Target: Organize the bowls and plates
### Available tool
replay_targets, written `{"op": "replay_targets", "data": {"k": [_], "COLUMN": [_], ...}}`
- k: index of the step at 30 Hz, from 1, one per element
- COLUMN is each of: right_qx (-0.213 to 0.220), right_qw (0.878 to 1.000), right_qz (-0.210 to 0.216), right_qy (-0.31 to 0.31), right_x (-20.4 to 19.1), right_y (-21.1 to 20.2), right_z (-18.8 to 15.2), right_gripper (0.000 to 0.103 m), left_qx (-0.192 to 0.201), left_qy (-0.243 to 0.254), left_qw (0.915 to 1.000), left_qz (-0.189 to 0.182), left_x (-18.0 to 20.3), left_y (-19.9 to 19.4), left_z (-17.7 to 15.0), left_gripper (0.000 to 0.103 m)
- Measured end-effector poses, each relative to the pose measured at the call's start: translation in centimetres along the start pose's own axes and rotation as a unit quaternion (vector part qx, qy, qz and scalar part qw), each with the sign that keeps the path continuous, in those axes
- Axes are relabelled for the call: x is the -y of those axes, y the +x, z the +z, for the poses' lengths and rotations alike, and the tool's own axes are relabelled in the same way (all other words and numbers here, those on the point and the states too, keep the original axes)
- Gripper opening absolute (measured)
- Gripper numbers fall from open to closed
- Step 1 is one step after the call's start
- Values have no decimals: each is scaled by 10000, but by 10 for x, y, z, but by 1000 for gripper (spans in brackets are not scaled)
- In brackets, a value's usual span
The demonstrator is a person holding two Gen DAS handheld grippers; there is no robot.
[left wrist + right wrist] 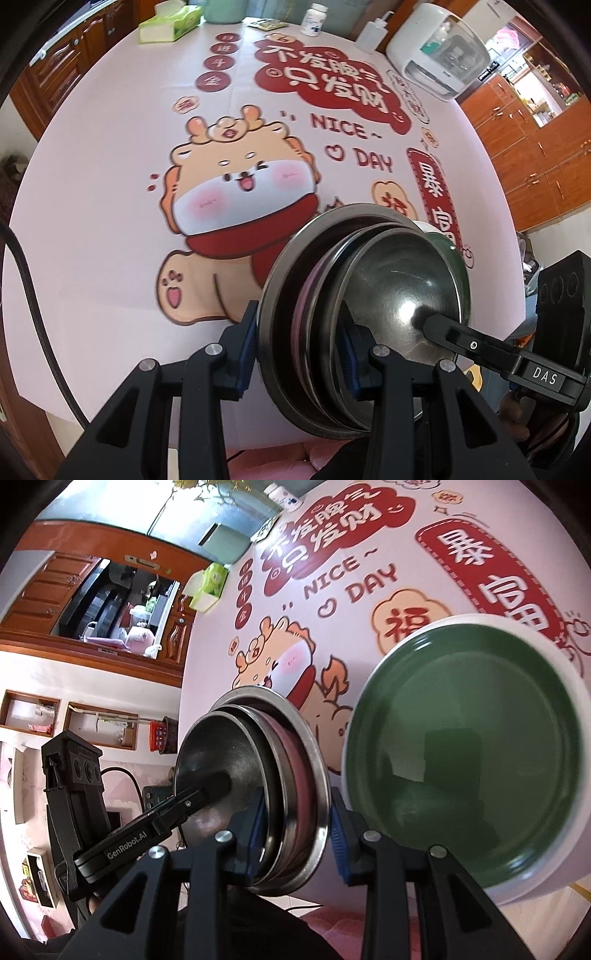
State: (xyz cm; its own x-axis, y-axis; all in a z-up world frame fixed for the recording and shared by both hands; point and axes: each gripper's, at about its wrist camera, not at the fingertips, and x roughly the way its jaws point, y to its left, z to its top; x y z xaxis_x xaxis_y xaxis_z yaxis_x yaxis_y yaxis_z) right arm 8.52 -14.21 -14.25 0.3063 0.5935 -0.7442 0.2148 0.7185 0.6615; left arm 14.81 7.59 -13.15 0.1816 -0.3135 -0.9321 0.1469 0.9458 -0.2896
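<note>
Steel bowls (369,295), nested, stiff and slippery; left gripper (299,354) clamps rim at 6 o'clock. Right gripper (295,834) clamps the opposite rim; the green plate (461,749) behind looks breakable.

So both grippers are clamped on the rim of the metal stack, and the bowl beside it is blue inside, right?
Not quite: the bowl is green inside, as the right wrist view shows. Both the left gripper and right gripper do clamp the metal stack by its rim.

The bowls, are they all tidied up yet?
Done: the metal bowls and plates are nested into one stack. In hand: the left tongs and right tongs both pinch that stack, tipped on edge above the table. Left: the green dish is outside the stack, which probably needs setting down.
</note>
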Motion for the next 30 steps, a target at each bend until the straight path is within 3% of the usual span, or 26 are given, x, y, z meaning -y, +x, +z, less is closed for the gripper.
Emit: {"op": "replay_targets", "data": {"k": [20, 30], "right_qx": [400, 189], "right_qw": [9972, 9974], "right_qz": [-62, -115], "right_qy": [633, 682], "right_x": [79, 106], "right_y": [-65, -71], "right_z": [8, 30], "right_gripper": [31, 31], "left_qx": [-289, -470], "left_qy": [661, 604], "left_qw": [9973, 9971], "left_qz": [-142, -54], "left_x": [104, 130], "left_y": [32, 55], "left_z": [4, 10], "left_gripper": [37, 37]}}
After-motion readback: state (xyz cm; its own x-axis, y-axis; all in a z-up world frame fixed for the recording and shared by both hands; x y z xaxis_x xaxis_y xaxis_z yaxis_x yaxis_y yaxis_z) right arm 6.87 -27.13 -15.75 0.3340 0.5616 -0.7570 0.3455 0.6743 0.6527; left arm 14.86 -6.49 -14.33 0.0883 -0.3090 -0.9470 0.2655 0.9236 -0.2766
